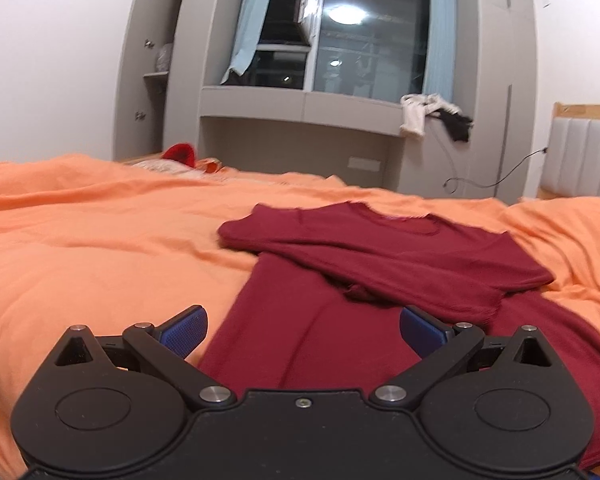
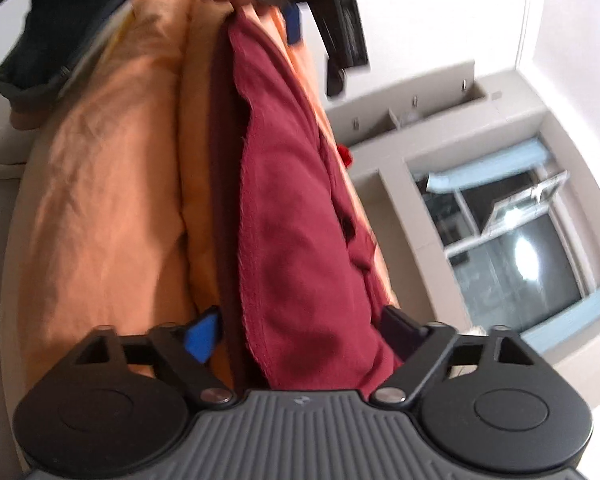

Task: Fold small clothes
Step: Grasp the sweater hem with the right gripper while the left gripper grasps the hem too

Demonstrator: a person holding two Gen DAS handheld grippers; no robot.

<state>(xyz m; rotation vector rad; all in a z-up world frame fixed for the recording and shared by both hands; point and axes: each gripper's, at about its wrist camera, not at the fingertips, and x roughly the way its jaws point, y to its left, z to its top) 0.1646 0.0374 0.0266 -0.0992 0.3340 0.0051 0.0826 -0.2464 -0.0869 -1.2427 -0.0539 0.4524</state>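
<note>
Both my grippers, left (image 1: 303, 330) and right (image 2: 302, 334), gape open over the dark red cotton t-shirt (image 1: 380, 264) on the orange bedsheet (image 1: 100, 240), gripping nothing

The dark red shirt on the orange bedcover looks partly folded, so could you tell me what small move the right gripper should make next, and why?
Probably close the right gripper on the dark red shirt: its hem edge lies between the open jaws, unpinched.

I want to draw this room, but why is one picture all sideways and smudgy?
Right wrist view: tipped sideways and motion-blurred, so the red shirt looks smeared. Left wrist view: upright, sharper; the window mirrors a ceiling light's glare, and the fisheye bends the walls.
</note>
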